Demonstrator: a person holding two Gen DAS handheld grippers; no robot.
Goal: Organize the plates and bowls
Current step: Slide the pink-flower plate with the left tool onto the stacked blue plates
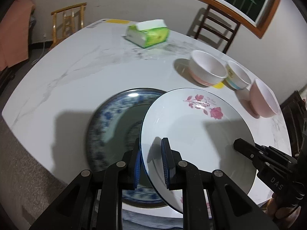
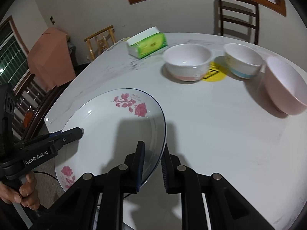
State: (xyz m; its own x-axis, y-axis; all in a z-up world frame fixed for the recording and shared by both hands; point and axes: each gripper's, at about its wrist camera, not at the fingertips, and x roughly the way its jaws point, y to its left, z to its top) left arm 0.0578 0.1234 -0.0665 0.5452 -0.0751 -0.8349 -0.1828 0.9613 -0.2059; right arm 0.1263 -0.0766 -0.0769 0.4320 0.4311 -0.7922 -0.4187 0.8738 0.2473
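Marble table: two plates, three bowls; both grippers, left and right, pinching rose plate rims.

Your rose-printed white plate sits tilted over the blue-patterned plate at the tabletop's near edge; three bowls line its right side.

The right gripper straddles the right rim of the rose plate, seemingly pinching it, while the left gripper grips its left rim. The plate overhangs the table's near-left edge. Three bowls line the far-right edge.
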